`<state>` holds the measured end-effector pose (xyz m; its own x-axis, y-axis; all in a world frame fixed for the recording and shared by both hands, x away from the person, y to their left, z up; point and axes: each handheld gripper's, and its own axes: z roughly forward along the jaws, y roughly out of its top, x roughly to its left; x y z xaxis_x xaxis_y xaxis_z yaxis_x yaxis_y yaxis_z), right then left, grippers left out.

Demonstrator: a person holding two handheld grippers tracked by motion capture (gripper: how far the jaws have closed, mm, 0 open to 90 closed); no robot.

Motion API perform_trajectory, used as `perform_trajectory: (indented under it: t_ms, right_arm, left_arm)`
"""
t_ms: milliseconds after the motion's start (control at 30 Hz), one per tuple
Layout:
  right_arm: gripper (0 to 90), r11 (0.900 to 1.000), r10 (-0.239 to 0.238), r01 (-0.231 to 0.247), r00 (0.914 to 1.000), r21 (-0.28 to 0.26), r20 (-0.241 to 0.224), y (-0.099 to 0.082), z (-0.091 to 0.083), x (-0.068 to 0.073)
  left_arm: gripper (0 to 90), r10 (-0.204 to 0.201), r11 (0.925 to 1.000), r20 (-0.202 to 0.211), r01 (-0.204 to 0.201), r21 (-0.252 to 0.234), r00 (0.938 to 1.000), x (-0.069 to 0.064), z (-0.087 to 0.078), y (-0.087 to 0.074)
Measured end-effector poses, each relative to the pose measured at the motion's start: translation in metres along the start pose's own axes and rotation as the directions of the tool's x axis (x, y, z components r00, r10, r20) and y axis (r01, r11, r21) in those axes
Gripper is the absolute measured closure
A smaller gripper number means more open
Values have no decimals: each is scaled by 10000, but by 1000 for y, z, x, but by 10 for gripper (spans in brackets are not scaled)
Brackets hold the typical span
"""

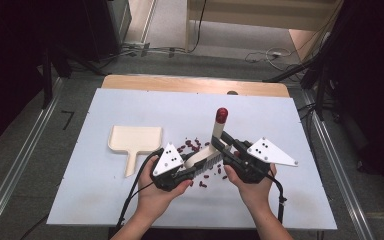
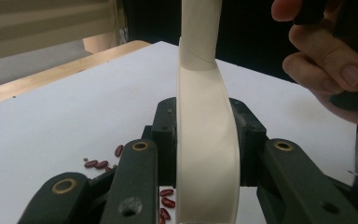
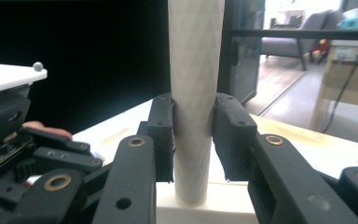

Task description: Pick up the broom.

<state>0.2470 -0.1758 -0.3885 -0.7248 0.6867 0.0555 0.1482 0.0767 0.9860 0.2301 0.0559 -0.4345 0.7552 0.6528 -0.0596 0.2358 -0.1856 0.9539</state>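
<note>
Far out to the left of the left claw (image 1: 192,170) lies the cream dustpan (image 1: 134,138), flat on the white table (image 1: 80,190), its handle pointing toward the person and nothing visible in it; so no bean looks collected yet, and the sweeping seems barely begun. Between that pan and the claws the red beans (image 1: 192,145) lie scattered, most just ahead of the left claw, a few below and between both claws; all of these are left to gather. The left claw is clamped on the broad cream head of the brush (image 2: 207,154), its pads pressing each flank in the left gripper view. Just beside it the right claw (image 3: 193,140) stands around the brush handle (image 3: 195,93); one pad touches the shaft and the other sits right at it, so I judge it gripped. The handle rises tilted ahead of the right claw and ends in a red cap (image 1: 222,115).

For room: the open stretch of table left of the left claw, toward the pan, is bare apart from beans; the near edge lies close behind both hands, so a backward stroke risks flicking beans off; right of the right claw the table runs free to its right edge; the two claws sit nearly touching, leaving little slack between them.
</note>
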Motion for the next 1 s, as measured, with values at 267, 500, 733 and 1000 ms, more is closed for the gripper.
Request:
perform_trajectory:
  t_ms: [267, 500, 733, 1000]
  right_arm:
    - [408, 9985, -252, 330, 9855, 433, -1680, 12, -6, -23]
    - [377, 9950, -493, 725, 9552, 689, -2919, 10, -12, -56]
    - [338, 9656, -950, 1834, 9090, 1845, -4059, 6, -18, -63]
    - [286, 9375, -579, 2286, 8460, 2625, -5300, -5, -7, -62]
  left_arm:
    - [686, 126, 9999, 235, -125, -53, 9996, 15, -14, 0]
    - [686, 458, 9990, 988, -457, -29, 9941, 20, -25, 3]
    - [686, 938, 9953, 2015, -965, 39, 9750, 17, -31, 4]
    - [686, 1101, 9931, 2720, -1166, 79, 9560, 14, -35, 3]
